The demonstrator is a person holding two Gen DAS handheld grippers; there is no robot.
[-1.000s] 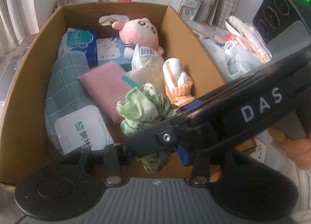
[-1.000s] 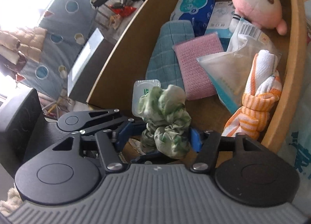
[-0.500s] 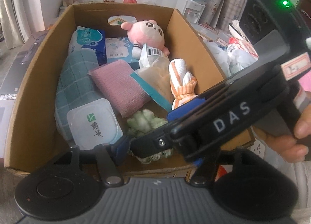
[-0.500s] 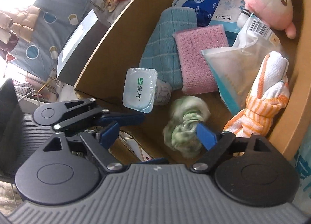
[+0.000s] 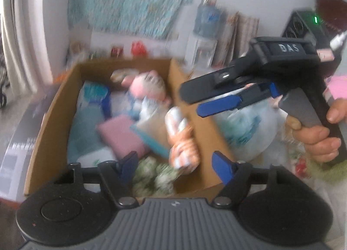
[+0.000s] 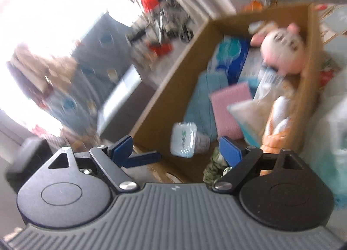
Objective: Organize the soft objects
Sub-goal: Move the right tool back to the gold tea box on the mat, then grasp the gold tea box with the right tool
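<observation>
A green scrunchie lies loose at the near end of the cardboard box, touched by neither gripper. Beside it are an orange-striped towel, a pink cloth, a teal cloth, a white-lidded wipes pack and a pink plush. My left gripper hovers above the box's near edge, its jaws opening with nothing between them. My right gripper is open and empty, raised over the box's right wall. Both views are blurred.
A white plastic bag sits against the right side of the box. A dark flat carton lies along its left side. A hand holds the right gripper's handle. Cluttered shelves and a water dispenser stand behind.
Both grippers had the green scrunchie between them; they opened and it dropped into the box. Both then pulled up and back, the right one swinging off to the right.
</observation>
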